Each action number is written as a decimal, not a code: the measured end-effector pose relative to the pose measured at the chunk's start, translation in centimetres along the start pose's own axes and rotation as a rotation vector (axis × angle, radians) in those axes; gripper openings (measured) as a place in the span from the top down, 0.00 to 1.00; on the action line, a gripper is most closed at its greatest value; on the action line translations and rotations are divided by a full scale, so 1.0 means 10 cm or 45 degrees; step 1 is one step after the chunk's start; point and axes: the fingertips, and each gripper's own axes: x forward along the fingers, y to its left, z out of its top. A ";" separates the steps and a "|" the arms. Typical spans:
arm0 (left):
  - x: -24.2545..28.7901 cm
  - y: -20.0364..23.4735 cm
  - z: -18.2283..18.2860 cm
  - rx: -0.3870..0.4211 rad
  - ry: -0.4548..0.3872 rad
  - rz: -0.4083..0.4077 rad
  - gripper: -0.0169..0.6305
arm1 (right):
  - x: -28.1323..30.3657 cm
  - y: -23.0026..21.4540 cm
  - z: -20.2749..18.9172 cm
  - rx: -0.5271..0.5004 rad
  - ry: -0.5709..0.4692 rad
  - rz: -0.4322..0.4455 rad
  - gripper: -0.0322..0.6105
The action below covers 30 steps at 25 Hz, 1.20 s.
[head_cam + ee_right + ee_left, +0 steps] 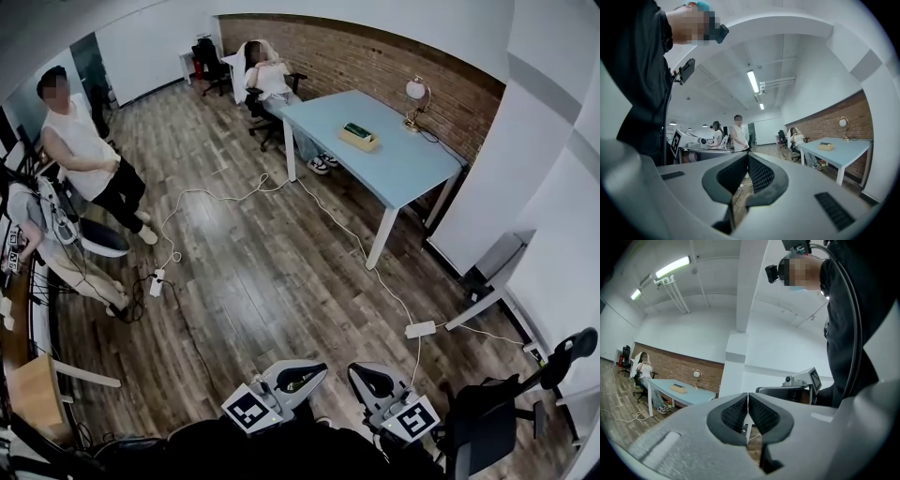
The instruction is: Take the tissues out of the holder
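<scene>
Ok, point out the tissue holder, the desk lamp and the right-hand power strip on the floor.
tissue holder (361,142), head view, its wooden side.
desk lamp (415,90), head view, its round shade.
power strip (420,329), head view, middle of its body.

Head view steeply down, gripper views level along their jaws, all sharing the far table (394,164)

At one o'clock in the head view, the tissue holder (359,137) on the blue table (403,171) is showing too small to tell its tissues. At six o'clock, dark clothing (281,452) is covering the rear of the left gripper (300,378) and right gripper (372,381).
</scene>
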 end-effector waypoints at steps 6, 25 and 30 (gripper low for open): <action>0.24 0.44 0.12 -0.009 -0.012 0.002 0.96 | 0.32 -0.35 0.13 -0.009 0.014 0.005 0.94; 0.57 1.56 0.35 -0.028 -0.007 -0.101 0.96 | 1.29 -1.05 0.28 0.014 0.048 -0.093 0.94; 0.67 1.80 0.31 -0.055 0.013 -0.099 0.96 | 1.44 -1.22 0.27 0.025 0.032 -0.097 0.94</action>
